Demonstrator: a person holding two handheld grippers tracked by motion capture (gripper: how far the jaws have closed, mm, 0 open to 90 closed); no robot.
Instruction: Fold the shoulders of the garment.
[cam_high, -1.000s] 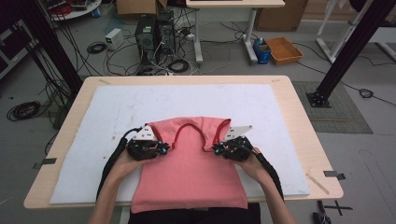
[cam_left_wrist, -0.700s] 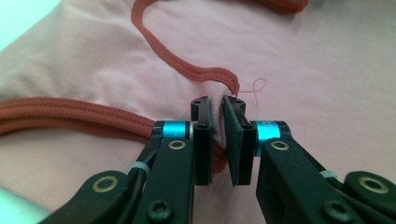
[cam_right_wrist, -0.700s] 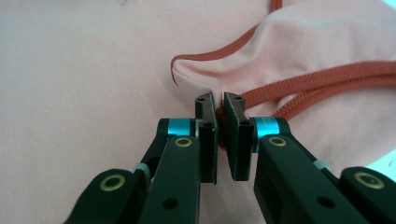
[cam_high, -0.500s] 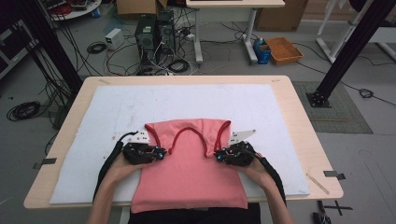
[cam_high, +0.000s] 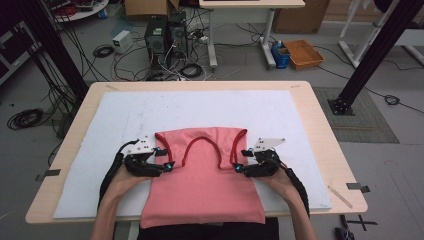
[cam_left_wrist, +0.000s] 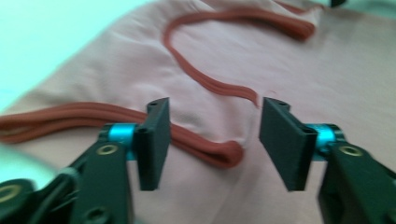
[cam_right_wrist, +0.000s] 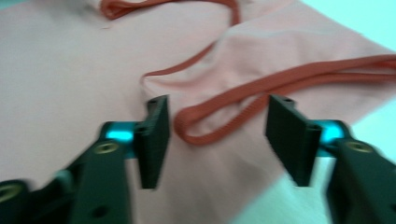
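Observation:
A pink sleeveless top (cam_high: 205, 185) with dark red trim lies flat on the white mat, its neckline towards the far side. My left gripper (cam_high: 170, 165) rests at the top's left armhole. Its jaws have just been opening, and in the left gripper view (cam_left_wrist: 212, 121) they stand apart over a fold of red trim (cam_left_wrist: 219, 153) without pressing on it. My right gripper (cam_high: 239, 168) sits at the right armhole. Its jaws have also just been opening, and my right gripper (cam_right_wrist: 217, 119) stands open around a loop of trim (cam_right_wrist: 205, 128) lying on the cloth.
The white mat (cam_high: 150, 110) covers most of the wooden table (cam_high: 320, 130). On the floor beyond are computer towers (cam_high: 165, 35), tangled cables, an orange tray (cam_high: 304, 52) and a black frame post (cam_high: 370, 55) at the right.
Both grippers were shut on the top's armhole trim; now both stand open and the trim lies loose on the cloth. The hands have barely shifted.

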